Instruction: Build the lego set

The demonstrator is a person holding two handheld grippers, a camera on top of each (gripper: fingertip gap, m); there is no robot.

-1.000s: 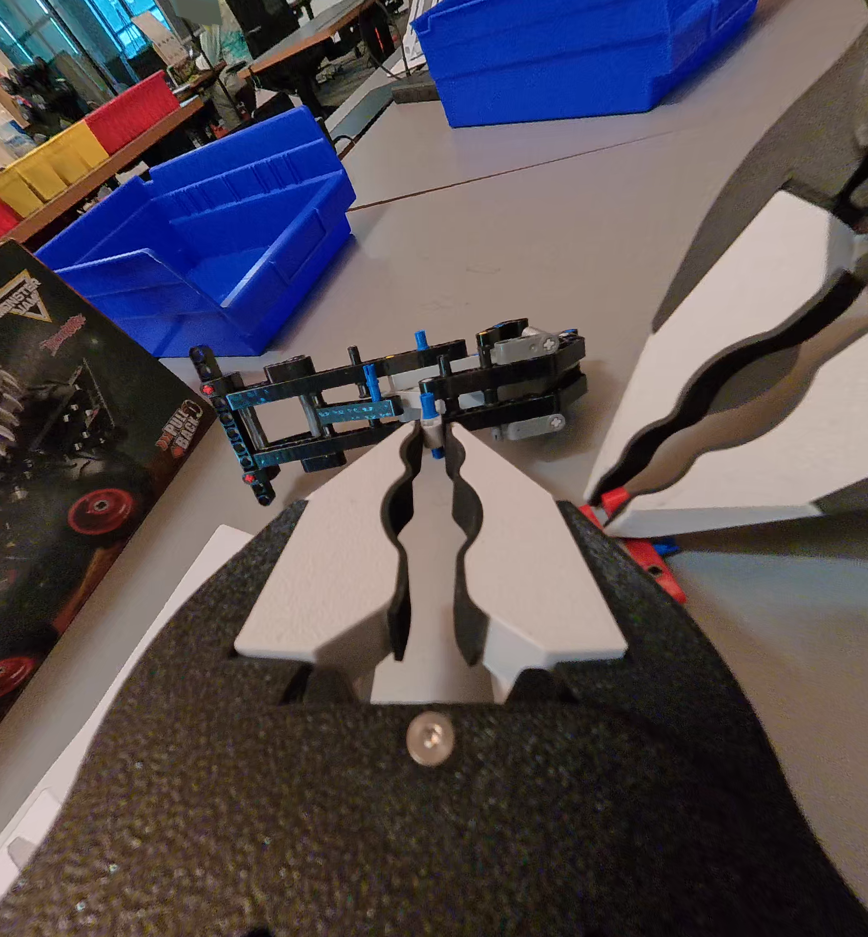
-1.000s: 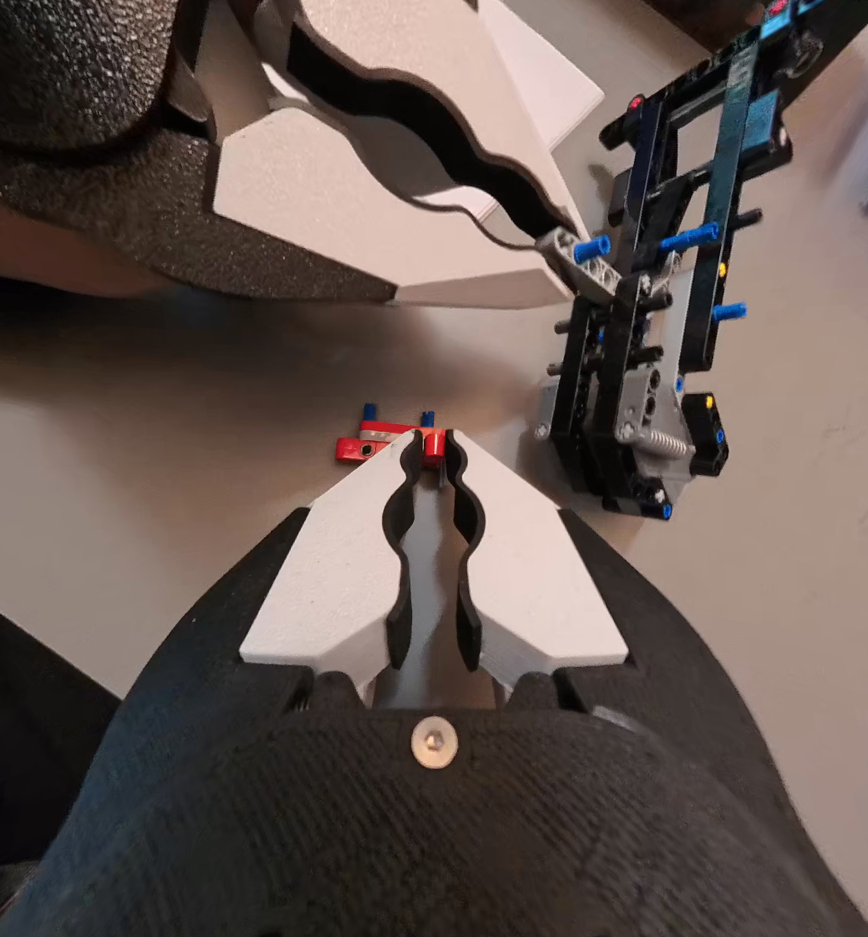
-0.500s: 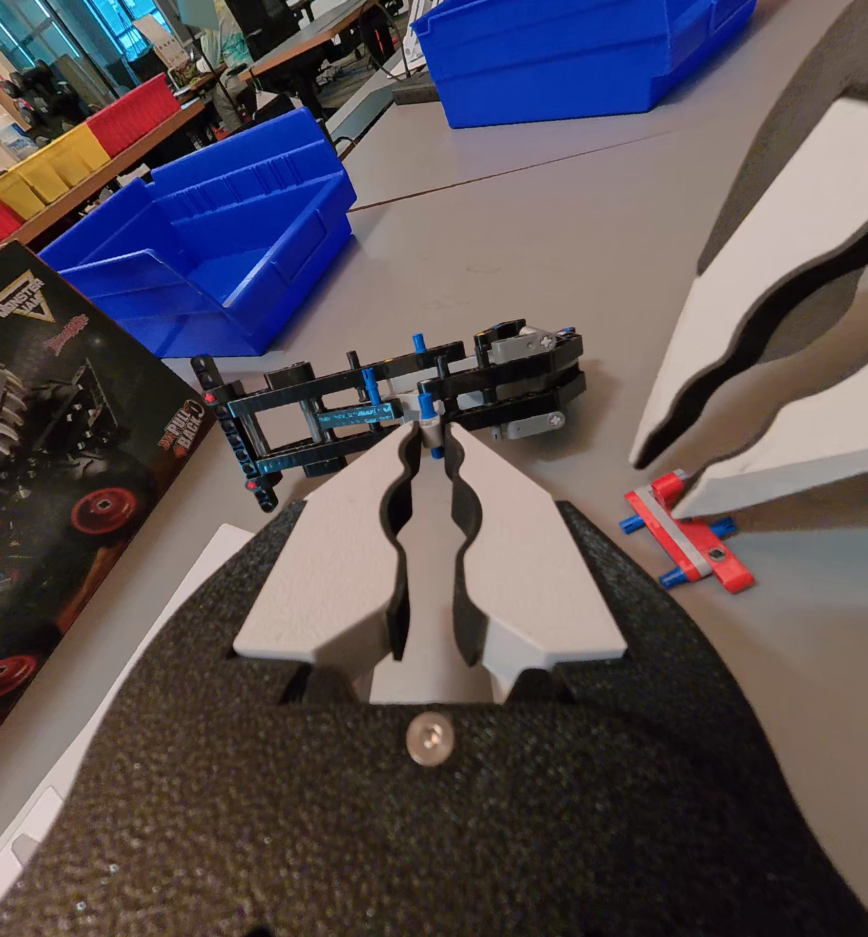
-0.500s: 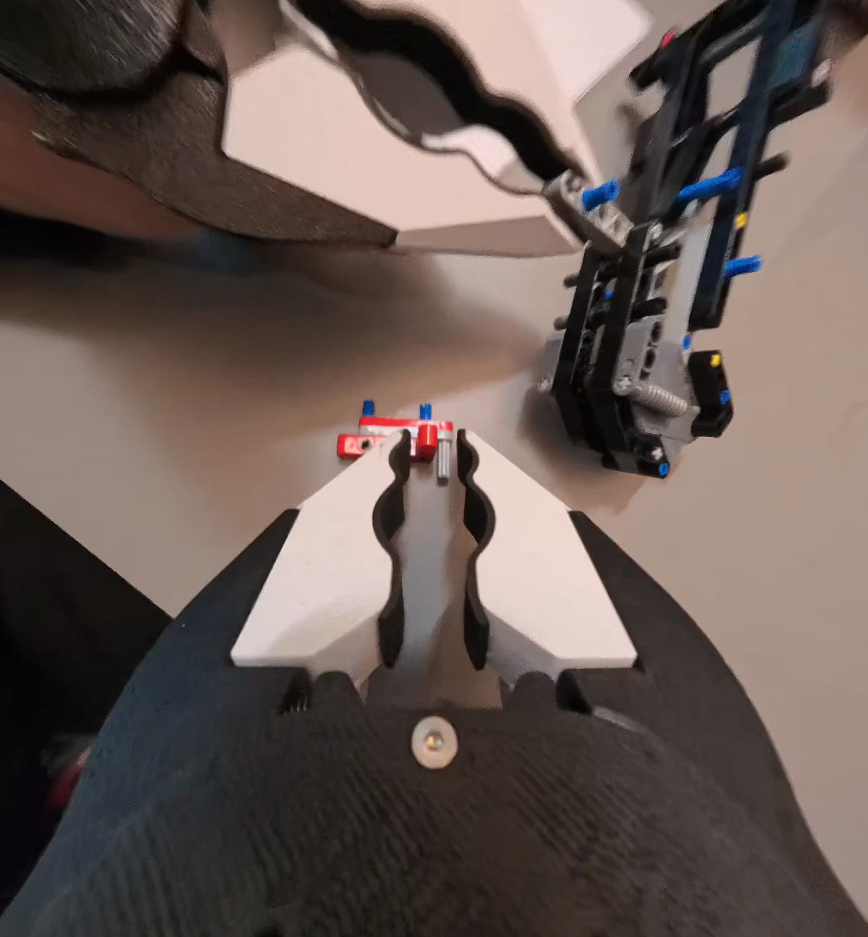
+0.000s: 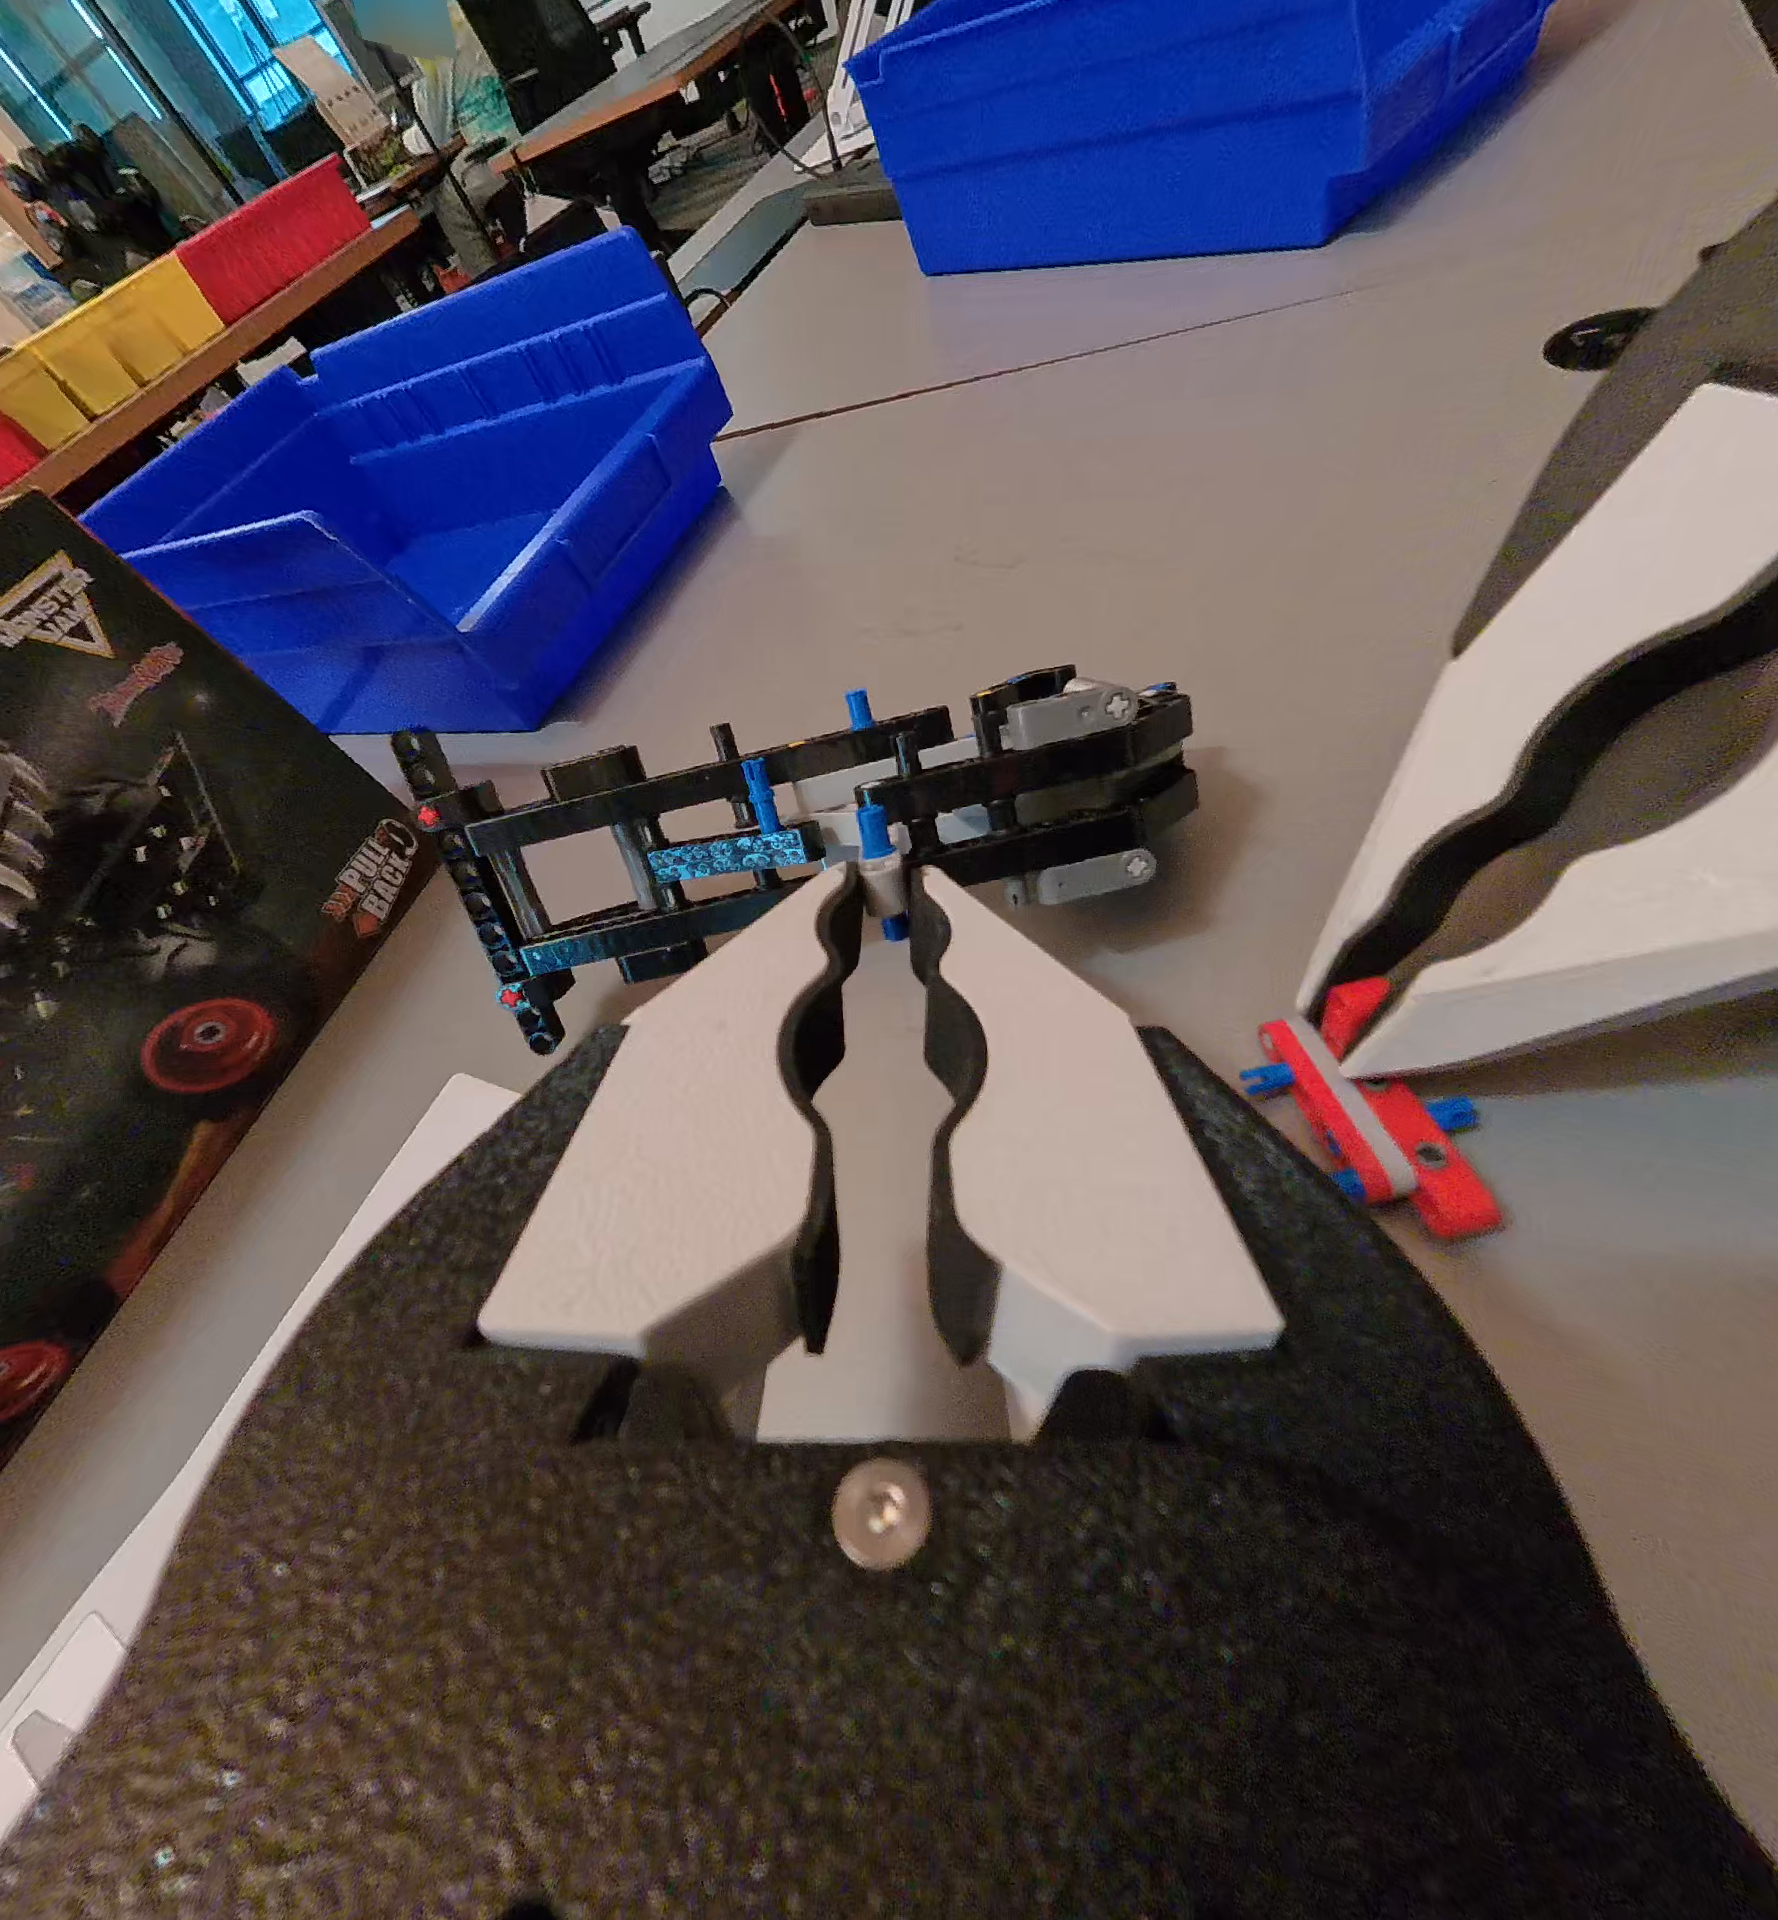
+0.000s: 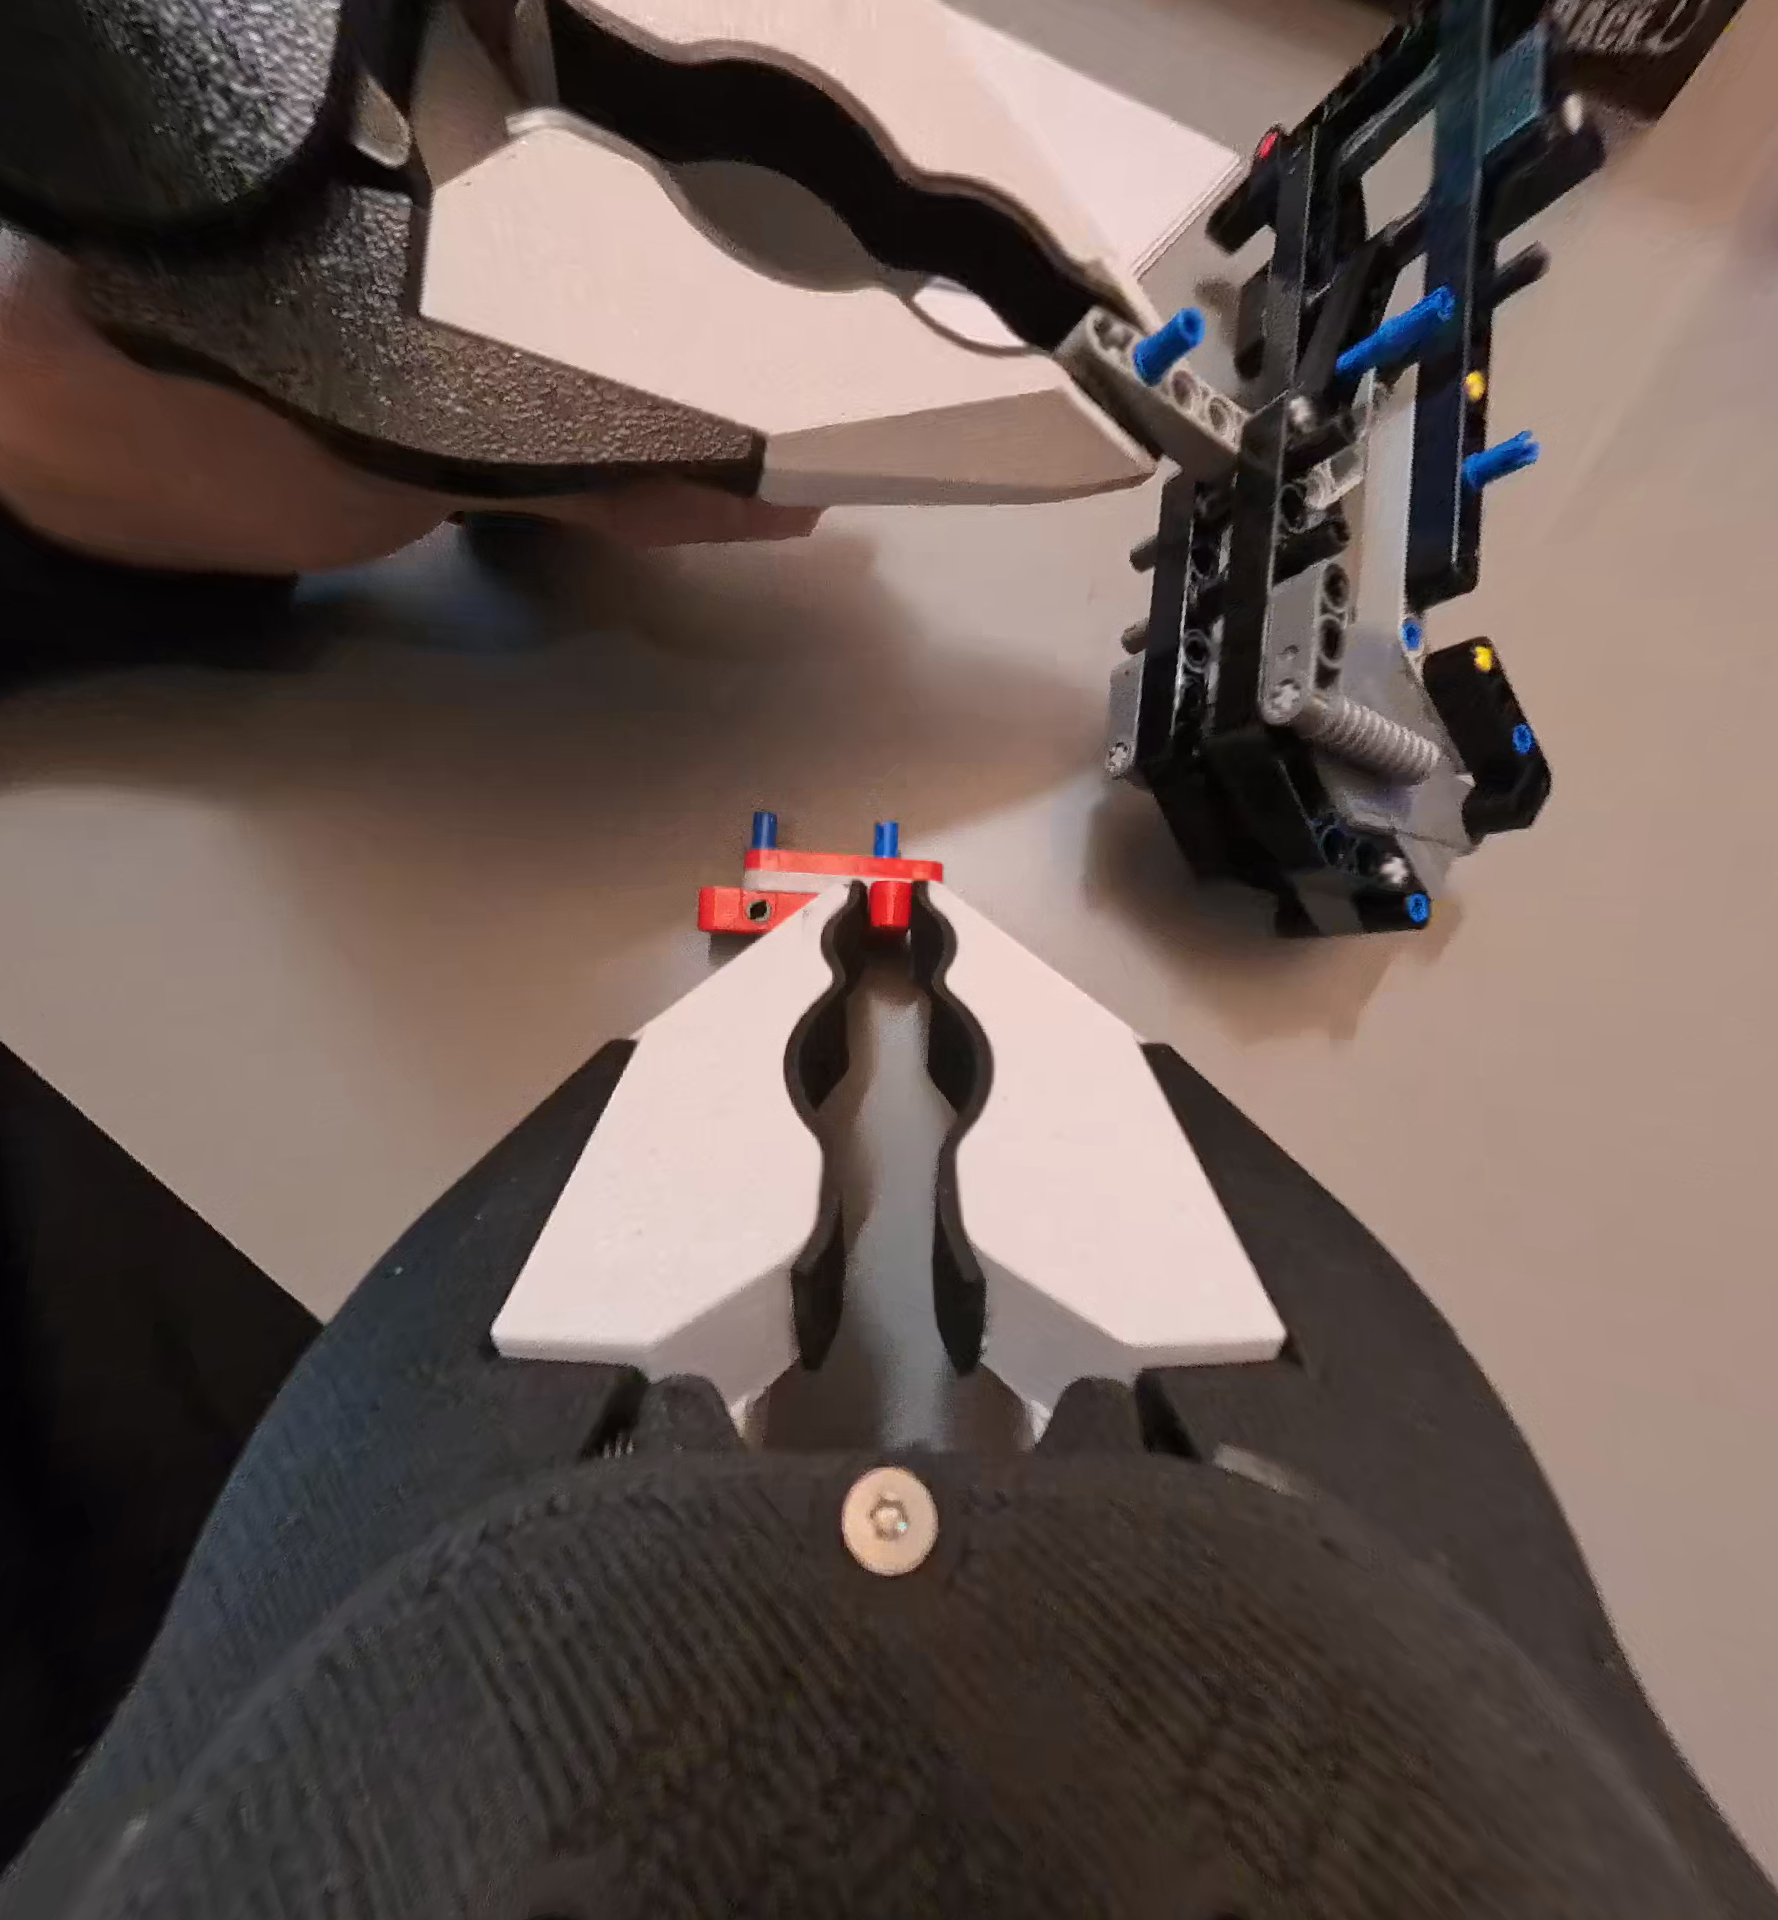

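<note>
The black Lego chassis [image 5: 812,821] with blue pins lies on the grey table [image 5: 1124,540]. My left gripper [image 5: 880,896] is shut on a small grey beam [image 5: 882,883] with a blue pin that sticks out of the chassis side. The right wrist view shows the same grip [image 6: 1113,358] on the grey beam [image 6: 1176,400] and the chassis [image 6: 1311,623]. A small red and grey piece [image 6: 833,868] with blue pins lies on the table. My right gripper [image 6: 890,906] is shut on its red end stub. It also shows in the left wrist view [image 5: 1342,1003] on the red piece [image 5: 1384,1127].
The dark Lego set box [image 5: 85,935] stands at the left, with a white sheet [image 5: 376,1195] beside it. One blue bin [image 5: 428,530] is behind the chassis and another [image 5: 1176,114] is farther back. The table's near edge [image 6: 137,1164] runs at lower left in the right wrist view. Left tips to right tips: about 8 cm.
My right gripper let go of the red piece and lifted off, then came back down and shut on its red end stub. The left gripper and chassis stayed put.
</note>
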